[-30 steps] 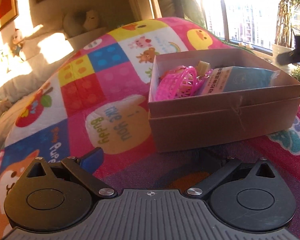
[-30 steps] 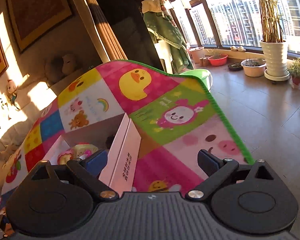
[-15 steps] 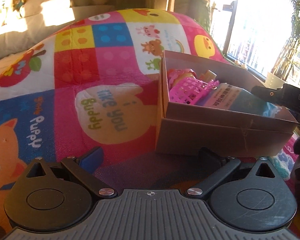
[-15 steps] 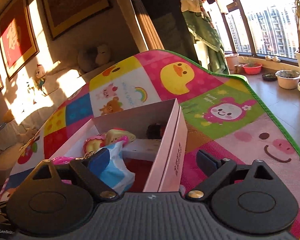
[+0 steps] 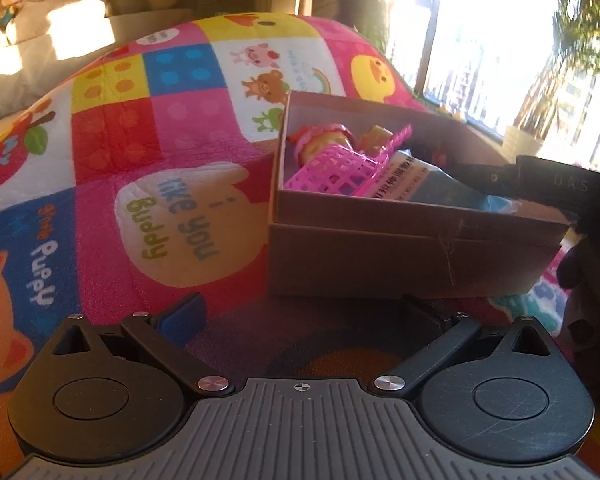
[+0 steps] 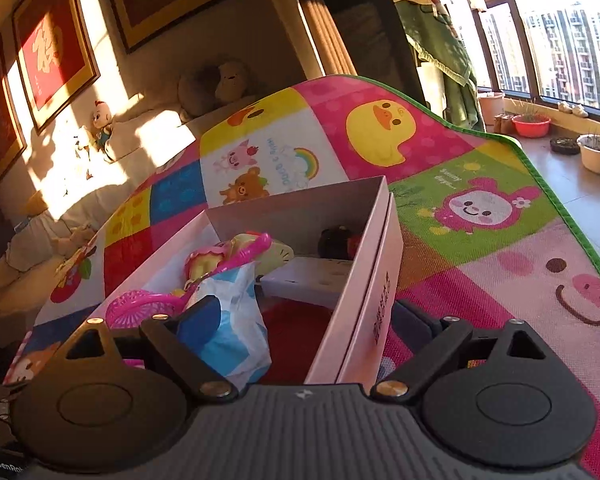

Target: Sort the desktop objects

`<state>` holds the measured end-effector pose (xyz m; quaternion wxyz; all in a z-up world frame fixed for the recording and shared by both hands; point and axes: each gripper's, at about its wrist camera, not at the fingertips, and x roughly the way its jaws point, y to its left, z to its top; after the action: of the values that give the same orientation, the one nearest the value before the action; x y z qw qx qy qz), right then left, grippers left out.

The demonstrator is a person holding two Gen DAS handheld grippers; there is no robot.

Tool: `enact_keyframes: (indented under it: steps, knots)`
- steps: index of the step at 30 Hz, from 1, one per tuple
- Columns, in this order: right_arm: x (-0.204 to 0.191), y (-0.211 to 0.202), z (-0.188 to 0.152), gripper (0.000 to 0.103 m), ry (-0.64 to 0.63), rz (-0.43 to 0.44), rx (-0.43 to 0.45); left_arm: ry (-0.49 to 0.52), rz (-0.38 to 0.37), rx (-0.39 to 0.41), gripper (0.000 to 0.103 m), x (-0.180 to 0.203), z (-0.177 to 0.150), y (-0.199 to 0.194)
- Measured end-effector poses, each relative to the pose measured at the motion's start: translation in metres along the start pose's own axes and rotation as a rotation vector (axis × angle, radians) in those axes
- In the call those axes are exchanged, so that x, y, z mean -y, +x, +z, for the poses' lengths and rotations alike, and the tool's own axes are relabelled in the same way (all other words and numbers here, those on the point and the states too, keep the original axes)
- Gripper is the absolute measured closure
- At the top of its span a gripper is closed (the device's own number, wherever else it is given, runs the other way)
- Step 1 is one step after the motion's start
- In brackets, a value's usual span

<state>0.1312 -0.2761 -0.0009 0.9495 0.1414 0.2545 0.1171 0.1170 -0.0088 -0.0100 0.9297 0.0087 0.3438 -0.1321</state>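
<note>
On a cartoon play mat (image 5: 148,168) in a sunlit room, both grippers (image 5: 300,312) (image 6: 304,320) gape wide, empty.

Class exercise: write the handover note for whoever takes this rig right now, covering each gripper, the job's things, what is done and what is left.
Left gripper: open, empty, low over the mat in front of the box.
Right gripper: open, straddling the box's near wall, one finger inside by the blue-and-white packet.
Done: pink basket, packet and toys lie in the box.
Left: no loose items visible on the mat; check outside the views.
</note>
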Motion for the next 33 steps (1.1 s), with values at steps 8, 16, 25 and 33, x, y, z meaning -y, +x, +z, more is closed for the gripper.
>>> enact_keyframes:
  steps: [8, 16, 25, 33]
  knots:
    - [-0.018, 0.018, 0.014, 0.009, -0.007, 0.029, -0.113, 0.021, -0.03, -0.003, 0.0, 0.0, 0.01, 0.011]
    - [-0.061, 0.049, 0.017, 0.009, -0.101, 0.152, -0.211, -0.081, 0.03, 0.013, 0.0, -0.036, -0.011, -0.02]
    - [-0.069, 0.046, 0.009, 0.008, -0.045, 0.14, -0.238, -0.018, 0.167, -0.018, 0.0, -0.018, -0.019, -0.024]
    - [-0.042, -0.024, -0.003, 0.005, -0.013, 0.053, -0.114, -0.111, 0.281, 0.01, 0.0, -0.011, -0.028, -0.032]
